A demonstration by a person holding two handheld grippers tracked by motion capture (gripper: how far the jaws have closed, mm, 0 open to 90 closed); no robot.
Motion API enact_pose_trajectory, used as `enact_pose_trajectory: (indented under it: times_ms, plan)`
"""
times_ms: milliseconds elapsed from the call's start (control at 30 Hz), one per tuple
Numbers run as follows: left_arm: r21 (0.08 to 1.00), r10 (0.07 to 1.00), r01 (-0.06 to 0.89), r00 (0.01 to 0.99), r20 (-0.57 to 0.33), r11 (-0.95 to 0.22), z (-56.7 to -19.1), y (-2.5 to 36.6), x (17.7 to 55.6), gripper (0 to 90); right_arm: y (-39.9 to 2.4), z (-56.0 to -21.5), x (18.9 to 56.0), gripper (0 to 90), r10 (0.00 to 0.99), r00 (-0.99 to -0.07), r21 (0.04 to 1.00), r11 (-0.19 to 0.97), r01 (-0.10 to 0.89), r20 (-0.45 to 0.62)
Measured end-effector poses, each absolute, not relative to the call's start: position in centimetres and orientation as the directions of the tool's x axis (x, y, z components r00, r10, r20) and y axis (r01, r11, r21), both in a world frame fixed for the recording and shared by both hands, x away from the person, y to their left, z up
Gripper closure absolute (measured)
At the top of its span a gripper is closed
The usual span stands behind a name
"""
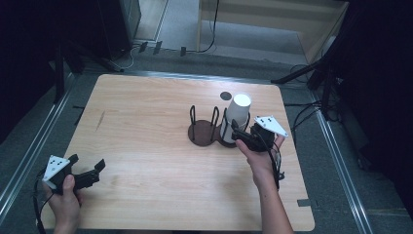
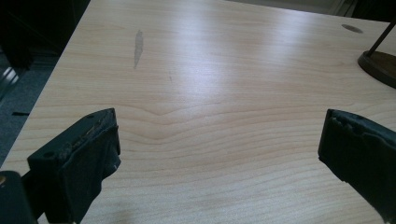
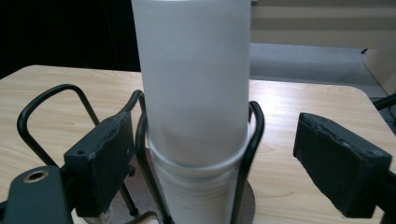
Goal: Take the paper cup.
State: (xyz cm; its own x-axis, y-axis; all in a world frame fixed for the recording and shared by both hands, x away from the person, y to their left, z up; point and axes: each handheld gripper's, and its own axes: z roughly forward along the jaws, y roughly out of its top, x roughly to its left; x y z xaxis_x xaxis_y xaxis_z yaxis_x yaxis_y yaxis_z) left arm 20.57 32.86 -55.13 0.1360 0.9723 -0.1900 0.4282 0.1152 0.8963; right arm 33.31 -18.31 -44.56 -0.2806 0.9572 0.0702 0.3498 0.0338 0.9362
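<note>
Here right tool gapes, empty, straddling white cup stack; light, crushable, slick; grip mid-wall gently; left tool open, idle.

The white paper cup stands in the right ring of the dark wire holder on the wooden table. The right gripper sits just before it; the left gripper rests at the table's near left corner.
</note>
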Motion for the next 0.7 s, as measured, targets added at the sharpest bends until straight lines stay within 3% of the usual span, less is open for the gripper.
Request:
enact_pose_trajectory:
  times_ms: [700]
  plan:
    - [0.895,0.97,0.429,0.141,-0.2,0.122,-55.1,33.1,20.5,0.0,-16.0,-44.6,36.7,13.2,0.963,-0.26,0.923,0.03,0.383,0.077]
